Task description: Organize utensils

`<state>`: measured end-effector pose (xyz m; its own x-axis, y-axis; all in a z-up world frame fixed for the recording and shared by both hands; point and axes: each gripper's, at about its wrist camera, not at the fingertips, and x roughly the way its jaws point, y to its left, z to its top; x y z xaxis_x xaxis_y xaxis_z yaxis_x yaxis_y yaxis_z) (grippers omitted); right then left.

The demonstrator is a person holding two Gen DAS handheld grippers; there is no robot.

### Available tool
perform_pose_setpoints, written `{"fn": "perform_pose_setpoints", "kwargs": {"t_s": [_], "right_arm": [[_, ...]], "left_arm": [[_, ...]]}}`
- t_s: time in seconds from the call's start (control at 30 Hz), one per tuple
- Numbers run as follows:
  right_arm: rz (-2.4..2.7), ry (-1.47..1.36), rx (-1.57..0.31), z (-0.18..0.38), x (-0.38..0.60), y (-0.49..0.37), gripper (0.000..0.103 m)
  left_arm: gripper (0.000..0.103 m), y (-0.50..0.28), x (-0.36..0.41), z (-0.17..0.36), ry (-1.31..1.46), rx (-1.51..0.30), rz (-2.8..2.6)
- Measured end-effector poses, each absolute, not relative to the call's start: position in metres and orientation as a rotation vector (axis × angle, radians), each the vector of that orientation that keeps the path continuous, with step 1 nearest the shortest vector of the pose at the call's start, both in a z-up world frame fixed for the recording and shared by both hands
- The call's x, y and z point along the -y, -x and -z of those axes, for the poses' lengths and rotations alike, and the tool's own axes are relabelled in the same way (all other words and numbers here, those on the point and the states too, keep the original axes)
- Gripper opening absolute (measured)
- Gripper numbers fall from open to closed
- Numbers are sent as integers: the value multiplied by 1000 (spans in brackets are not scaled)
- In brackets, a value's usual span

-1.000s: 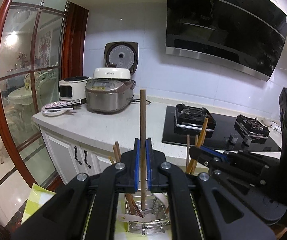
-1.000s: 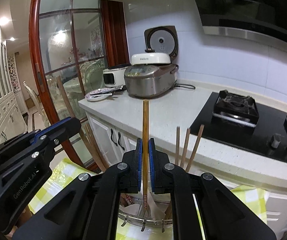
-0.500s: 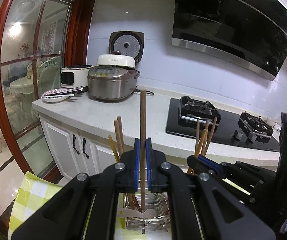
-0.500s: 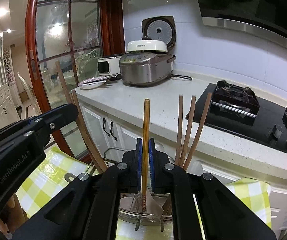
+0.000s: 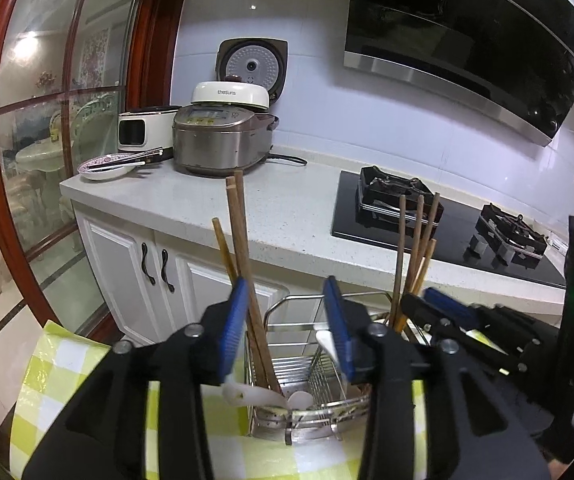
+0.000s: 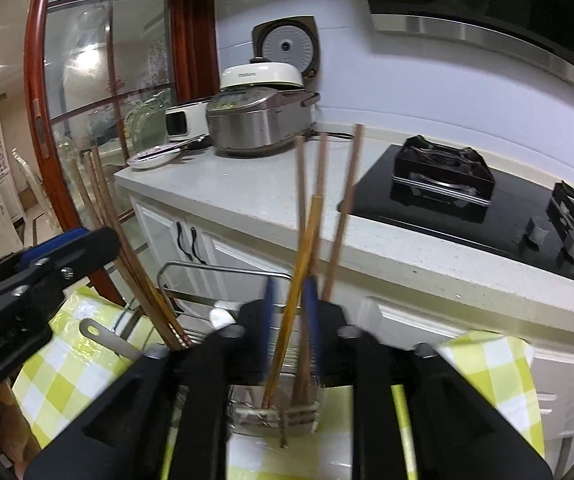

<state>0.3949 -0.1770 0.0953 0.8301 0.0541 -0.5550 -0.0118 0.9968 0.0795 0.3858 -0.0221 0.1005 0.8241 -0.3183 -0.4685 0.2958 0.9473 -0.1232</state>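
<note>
A wire utensil rack stands on a yellow-checked cloth. My left gripper is open above its left end, where dark brown chopsticks lean against the left blue pad. My right gripper is slightly open over the rack's right end; a light yellow chopstick leans loose between its pads with its tip down in the rack. Several brown chopsticks stand beside it. White spoons lie in the rack's bottom.
A white counter runs behind, with rice cookers, a plate and a black gas hob. White cabinet doors are below. Each gripper shows at the edge of the other's view.
Both grippers came down toward the rack and opened. The dark chopstick left my left gripper and the yellow one left my right; both now stand tilted in the rack.
</note>
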Motion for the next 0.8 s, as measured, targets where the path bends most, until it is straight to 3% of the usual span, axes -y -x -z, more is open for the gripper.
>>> {"fn": "perform_pose_setpoints", "kwargs": {"t_s": [0.03,0.07,0.13,0.37,0.57,0.8], "right_arm": [[-34,-81,-579,-97,180,-390,47],[-28,-82,-568,-99,183,-386,55],[-10,-76,-540,-103,188,-372,57],[43,-96,-507,-109,209,-324,78],[88,-110,-505,-103,225,-274,84],[92,-86,-524,-94,228,-243,84]], "left_arm": [[47,-382,20,-101,53,-502,325],[50,-378,19,-102,57,-500,324],[55,-367,15,-102,72,-493,322],[83,-306,9,-90,84,-470,314],[98,-254,16,-78,36,-460,310],[98,-225,14,-71,37,-478,296]]}}
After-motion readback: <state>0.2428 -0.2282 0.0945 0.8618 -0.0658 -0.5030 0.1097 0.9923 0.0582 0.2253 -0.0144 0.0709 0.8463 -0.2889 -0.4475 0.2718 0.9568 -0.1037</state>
